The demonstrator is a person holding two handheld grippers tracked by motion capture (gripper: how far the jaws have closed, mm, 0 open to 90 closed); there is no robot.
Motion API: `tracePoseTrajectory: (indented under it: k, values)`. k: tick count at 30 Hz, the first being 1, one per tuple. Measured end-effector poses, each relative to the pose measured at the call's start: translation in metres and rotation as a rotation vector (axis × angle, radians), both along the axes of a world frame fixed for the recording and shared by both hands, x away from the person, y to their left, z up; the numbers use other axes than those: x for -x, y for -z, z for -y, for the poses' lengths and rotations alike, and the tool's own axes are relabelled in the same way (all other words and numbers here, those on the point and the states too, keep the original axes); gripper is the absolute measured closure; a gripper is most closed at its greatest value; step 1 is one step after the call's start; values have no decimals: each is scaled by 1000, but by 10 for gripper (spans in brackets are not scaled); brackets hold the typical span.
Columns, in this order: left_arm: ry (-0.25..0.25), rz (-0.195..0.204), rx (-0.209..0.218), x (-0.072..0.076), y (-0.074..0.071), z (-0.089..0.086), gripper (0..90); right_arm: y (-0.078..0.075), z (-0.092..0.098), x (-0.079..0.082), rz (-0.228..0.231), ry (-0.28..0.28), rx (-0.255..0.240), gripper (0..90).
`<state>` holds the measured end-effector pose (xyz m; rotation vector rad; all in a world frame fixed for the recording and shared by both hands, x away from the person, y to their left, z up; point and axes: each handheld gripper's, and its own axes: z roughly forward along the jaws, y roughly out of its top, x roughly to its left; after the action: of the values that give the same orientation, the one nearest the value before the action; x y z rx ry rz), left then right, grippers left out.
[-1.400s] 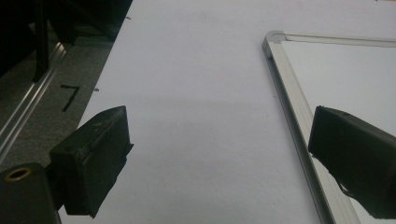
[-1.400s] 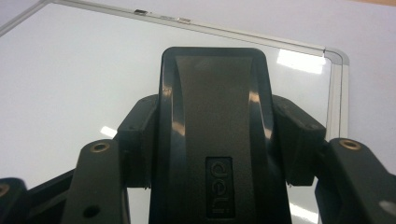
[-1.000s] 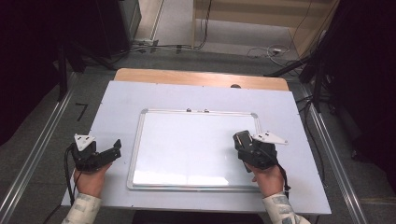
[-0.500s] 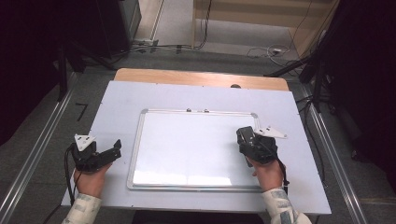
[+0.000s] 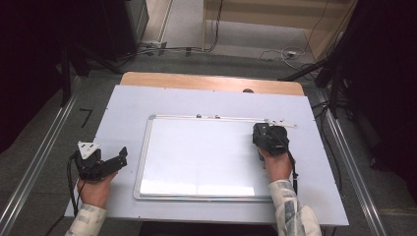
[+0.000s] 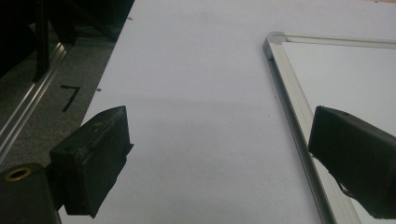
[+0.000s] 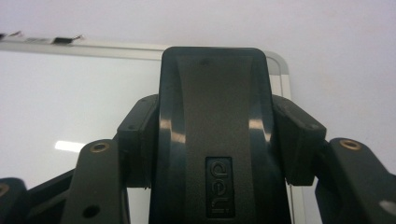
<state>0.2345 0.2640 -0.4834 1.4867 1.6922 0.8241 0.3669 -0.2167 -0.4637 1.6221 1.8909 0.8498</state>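
A white whiteboard point(image 5: 196, 152) with a silver frame lies flat in the middle of the pale table point(image 5: 128, 108). My right gripper point(image 5: 263, 135) is over the board's far right corner, shut on a black "deli" board eraser point(image 7: 212, 130) clamped between its two jaws. In the high view the eraser point(image 5: 260, 132) sits low over the board; whether it touches the surface I cannot tell. My left gripper point(image 5: 118, 160) rests on the table just left of the board, open with nothing between its fingers point(image 6: 93, 163). The board's frame point(image 6: 289, 88) runs beside its right jaw.
Two small clips point(image 5: 206, 116) sit on the board's far frame. A wooden strip point(image 5: 211, 82) edges the table's far side. Metal rails point(image 5: 44, 152) run along both sides, with cables on the floor point(image 5: 275, 51) beyond.
My right gripper has carried the eraser away from the person, up the right side of the board toward its far corner. The left gripper has stayed put.
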Motion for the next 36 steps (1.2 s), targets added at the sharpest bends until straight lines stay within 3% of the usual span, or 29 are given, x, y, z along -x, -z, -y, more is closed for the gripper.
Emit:
tracePoseTrajectory:
  k: [8, 15, 17, 24, 36]
  values:
    - [1, 0, -1, 0, 0, -1, 62, 6, -4, -31, -42, 76, 26, 385]
    - [0, -1, 2, 0, 0, -1, 62, 18, -8, -47, -101, 105, 62, 384]
    - [-1, 1, 3, 0, 0, -2, 62, 20, -8, -49, -97, 111, 63, 383]
    - [0, -1, 2, 0, 0, -1, 62, 20, -4, -49, -98, 95, 58, 343]
    - [0, -2, -1, 0, 0, -1, 62, 7, 11, -28, -8, 31, 0, 289]
